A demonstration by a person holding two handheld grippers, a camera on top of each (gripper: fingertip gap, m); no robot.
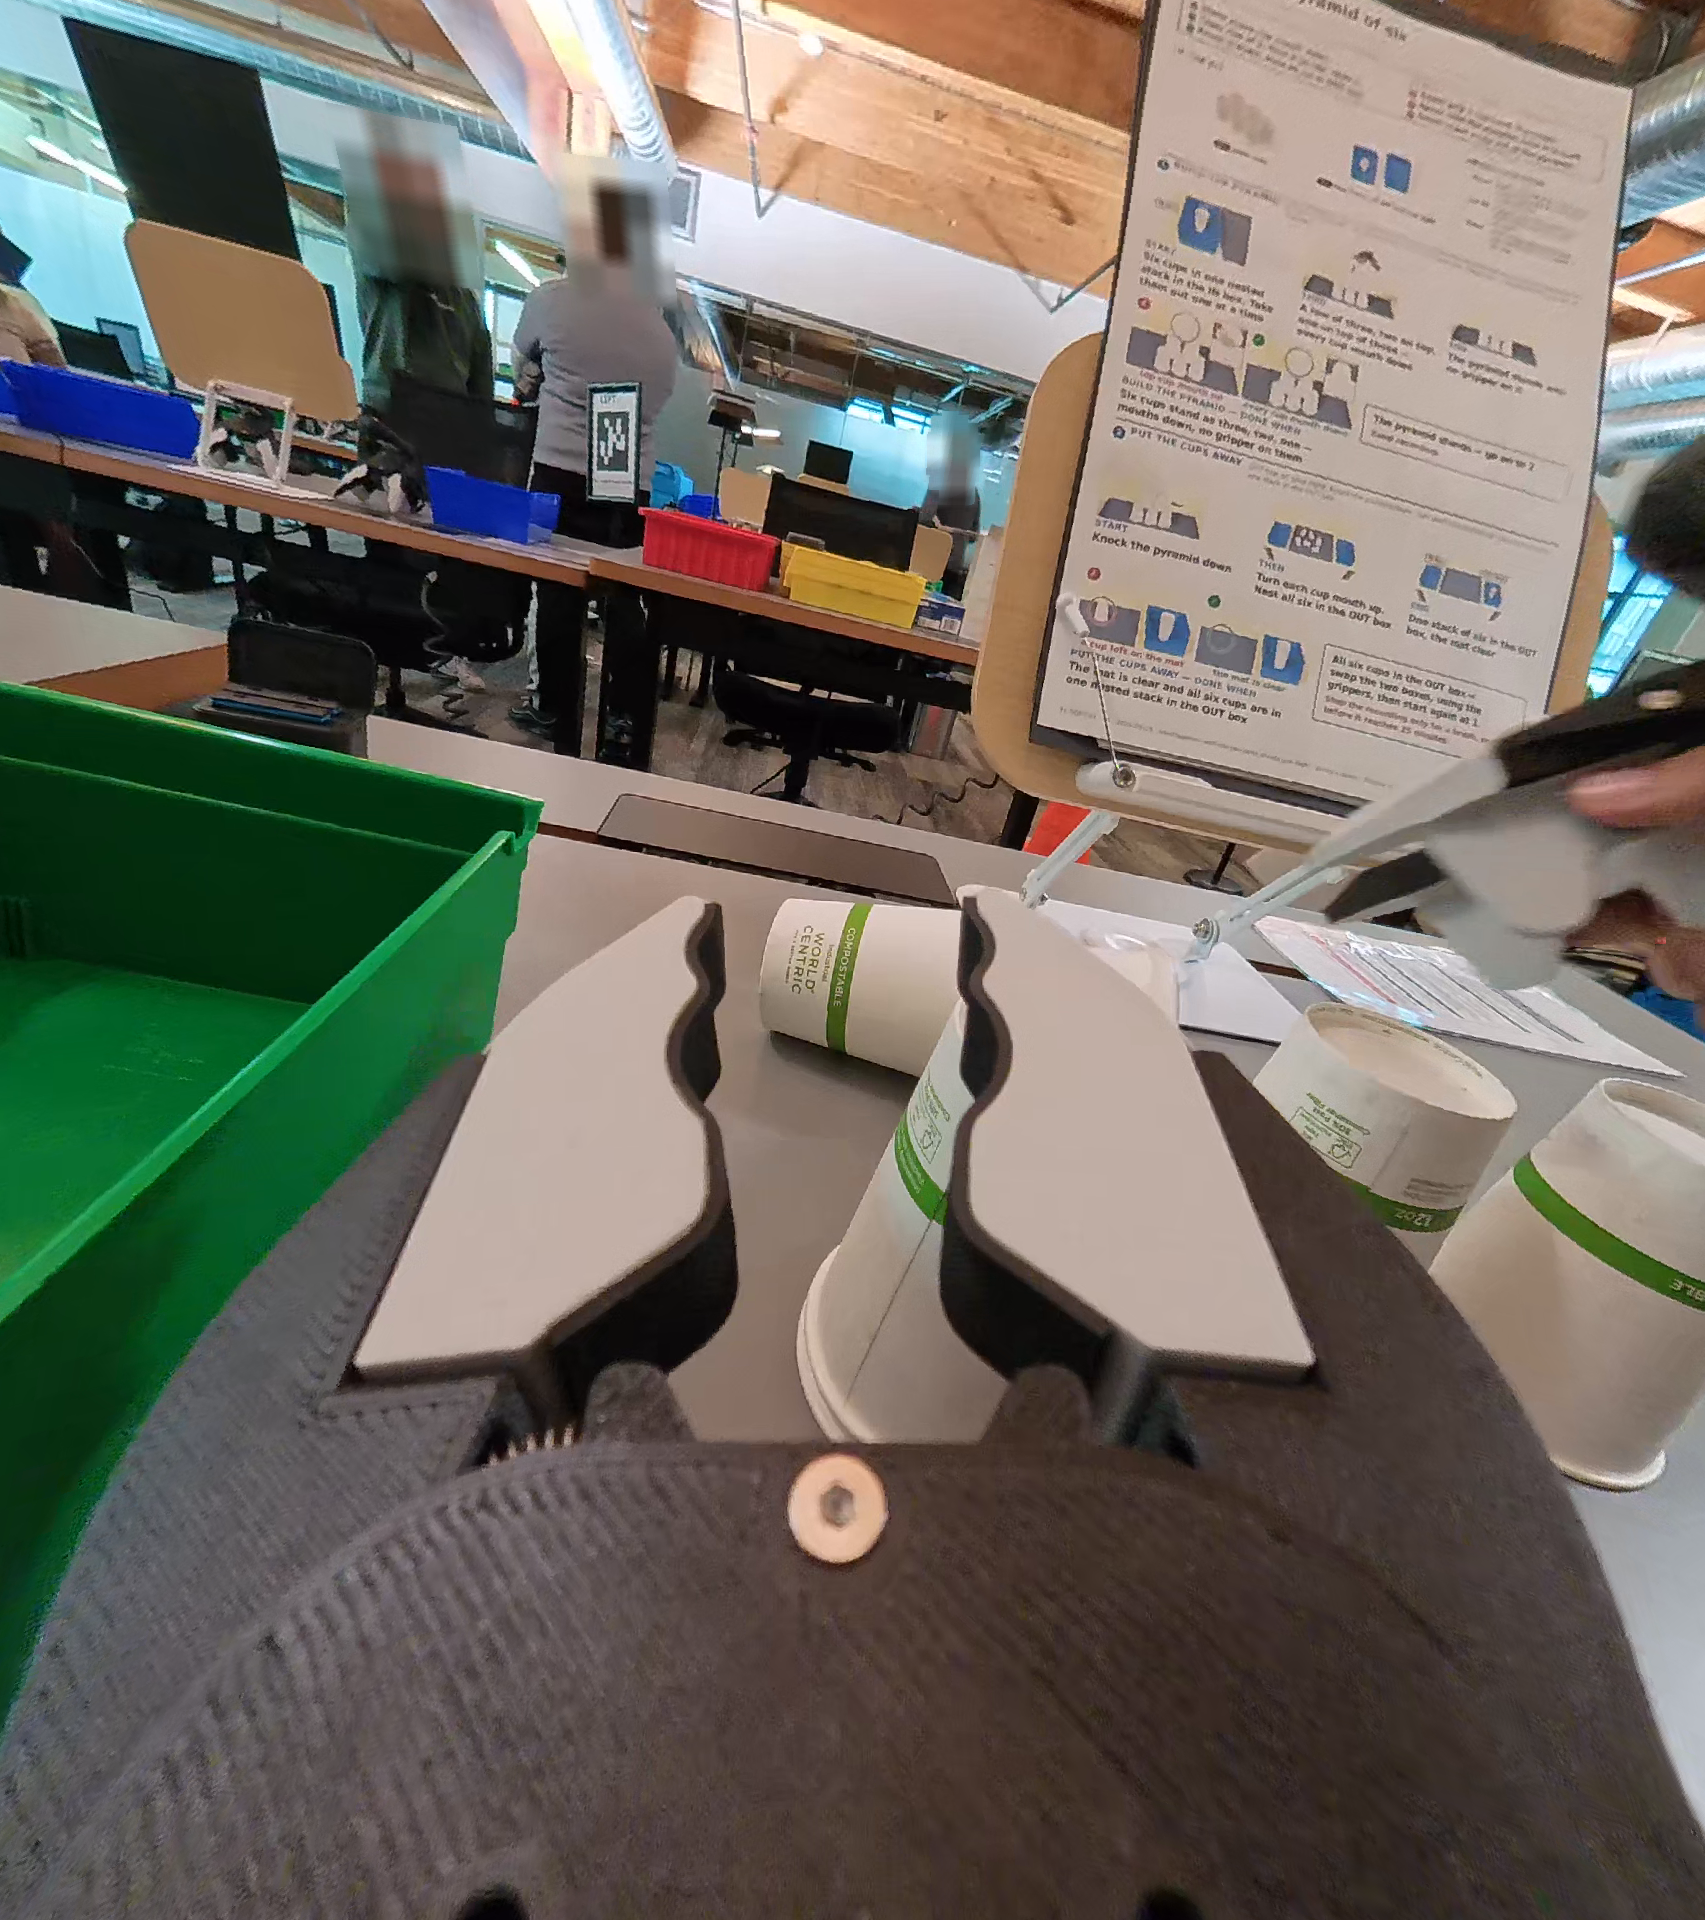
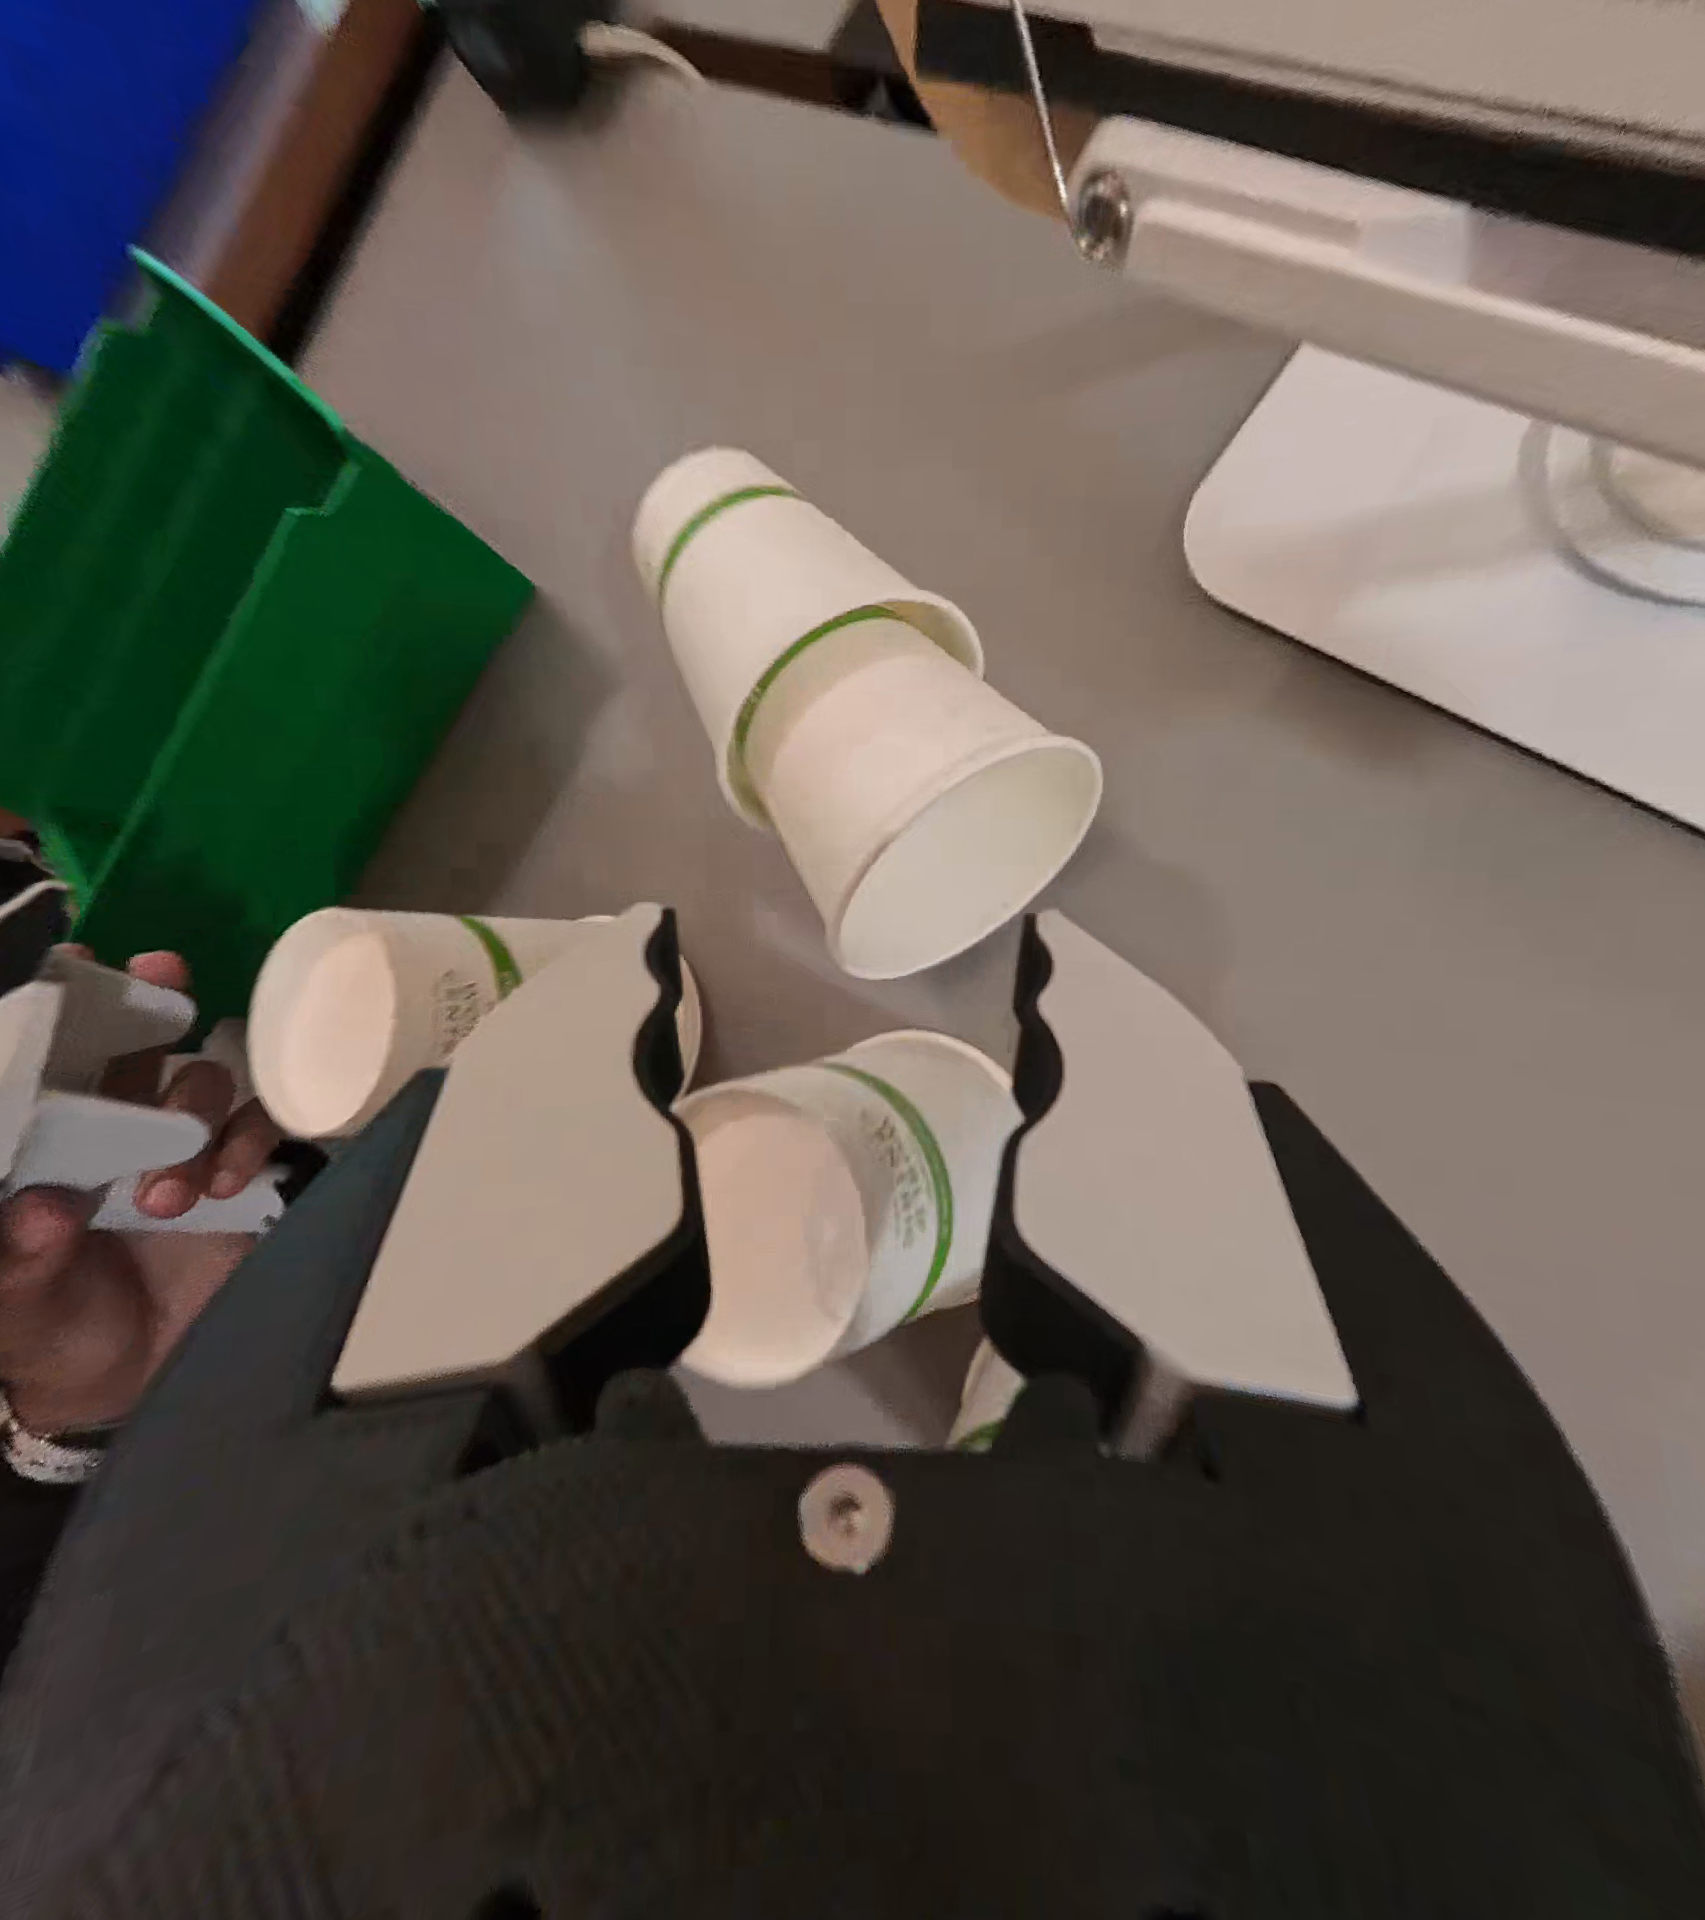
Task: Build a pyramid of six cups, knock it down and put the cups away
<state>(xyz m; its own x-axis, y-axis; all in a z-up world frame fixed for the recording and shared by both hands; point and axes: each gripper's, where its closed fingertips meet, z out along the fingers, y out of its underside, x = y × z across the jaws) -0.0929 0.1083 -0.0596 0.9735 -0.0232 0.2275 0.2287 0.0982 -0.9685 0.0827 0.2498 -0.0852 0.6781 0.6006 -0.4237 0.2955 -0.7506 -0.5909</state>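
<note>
Several white paper cups with green bands lie on a grey mat. My left gripper [image 1: 837,935] is open over a cup lying on its side [image 1: 889,1247], its mouth toward the camera, partly hidden by the right finger. A second lying cup [image 1: 848,987] is just beyond the fingertips. My right gripper [image 2: 846,935] is open, its jaws standing either side of an upside-down cup [image 2: 827,1195], not closed on it. Another upside-down cup [image 2: 360,1018] stands to its left. Two lying cups [image 2: 910,800] [image 2: 744,551] rest ahead, touching.
A green bin [image 1: 204,987] stands at the left, also in the right wrist view [image 2: 204,675]. A white stand base [image 2: 1450,623] and an instruction sheet [image 1: 1347,364] are at the back right. People stand at far tables.
</note>
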